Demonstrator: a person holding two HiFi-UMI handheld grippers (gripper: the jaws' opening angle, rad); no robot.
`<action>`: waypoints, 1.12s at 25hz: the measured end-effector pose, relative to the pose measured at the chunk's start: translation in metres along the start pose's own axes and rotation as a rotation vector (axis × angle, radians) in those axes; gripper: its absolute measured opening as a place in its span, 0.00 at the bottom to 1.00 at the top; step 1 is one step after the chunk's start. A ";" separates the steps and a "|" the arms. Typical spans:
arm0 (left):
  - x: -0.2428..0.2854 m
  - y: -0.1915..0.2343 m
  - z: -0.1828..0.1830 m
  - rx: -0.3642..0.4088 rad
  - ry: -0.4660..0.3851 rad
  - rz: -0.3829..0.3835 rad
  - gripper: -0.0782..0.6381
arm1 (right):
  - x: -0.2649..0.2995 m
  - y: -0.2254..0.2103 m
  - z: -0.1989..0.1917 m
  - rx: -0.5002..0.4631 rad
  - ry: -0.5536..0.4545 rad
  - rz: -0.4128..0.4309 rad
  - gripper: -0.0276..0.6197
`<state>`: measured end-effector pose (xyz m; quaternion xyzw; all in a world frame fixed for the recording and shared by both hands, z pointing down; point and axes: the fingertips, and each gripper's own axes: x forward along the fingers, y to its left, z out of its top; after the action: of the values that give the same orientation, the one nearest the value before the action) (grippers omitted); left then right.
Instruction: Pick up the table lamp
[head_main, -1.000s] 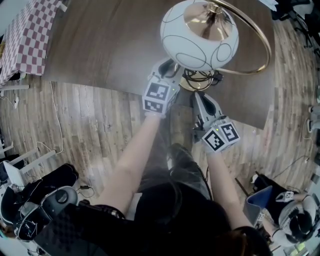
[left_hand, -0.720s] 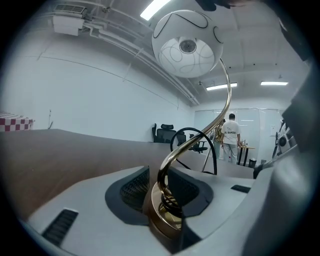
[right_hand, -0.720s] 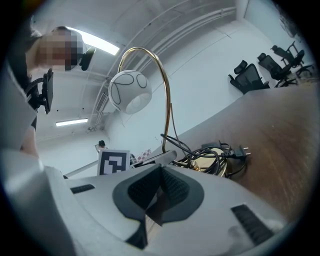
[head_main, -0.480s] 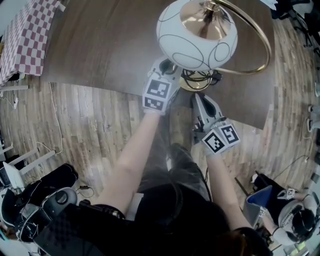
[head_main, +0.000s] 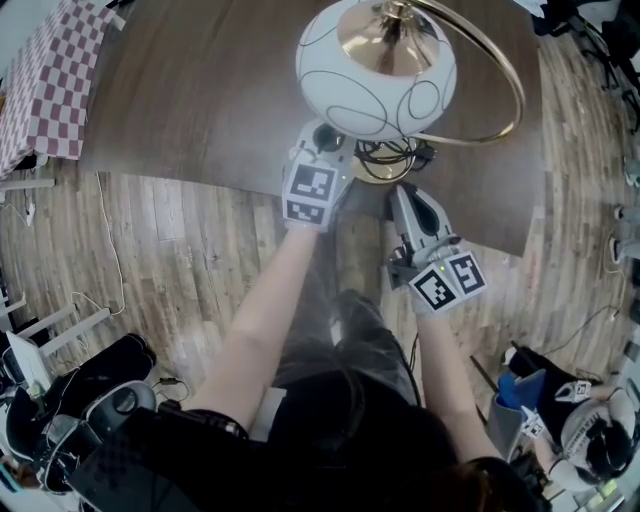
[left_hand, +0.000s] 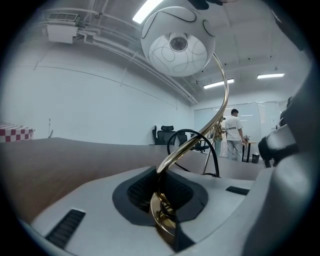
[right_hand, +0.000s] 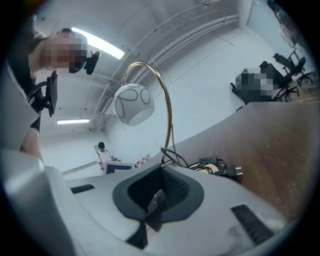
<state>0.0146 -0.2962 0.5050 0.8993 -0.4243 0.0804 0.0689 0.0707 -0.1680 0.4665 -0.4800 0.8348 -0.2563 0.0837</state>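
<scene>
**Left gripper** (head_main: 338, 150): upper centre of the head view, with its tips under the shade (head_main: 375, 70). The jaws have just been closing and now stand narrow. The pads are clamped on the rim of the gold base (left_hand: 162, 219) of the lamp (head_main: 400, 60). The stem (left_hand: 191, 142) rises from between the pads toward the upper right of the left gripper view.

**Right gripper** (head_main: 400, 192): right of centre in the head view, just below the base. The jaws are fully together. A thin grey sliver shows at the pads and cannot be identified.

**Lamp:** top centre of the head view, on the brown table (head_main: 200, 90) near its lower edge. A black cable (right_hand: 220, 169) lies coiled beside the base.
</scene>
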 end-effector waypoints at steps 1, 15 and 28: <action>0.000 0.000 0.000 0.000 -0.003 0.002 0.15 | -0.001 0.000 0.004 -0.020 -0.002 -0.001 0.05; -0.002 0.002 -0.001 -0.014 -0.013 0.027 0.15 | -0.008 -0.002 0.081 -0.198 -0.107 -0.022 0.14; -0.002 0.004 -0.001 -0.036 -0.014 0.042 0.15 | -0.006 0.006 0.140 -0.284 -0.197 -0.022 0.26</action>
<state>0.0097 -0.2970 0.5059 0.8893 -0.4450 0.0678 0.0805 0.1233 -0.2093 0.3429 -0.5188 0.8451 -0.0884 0.0939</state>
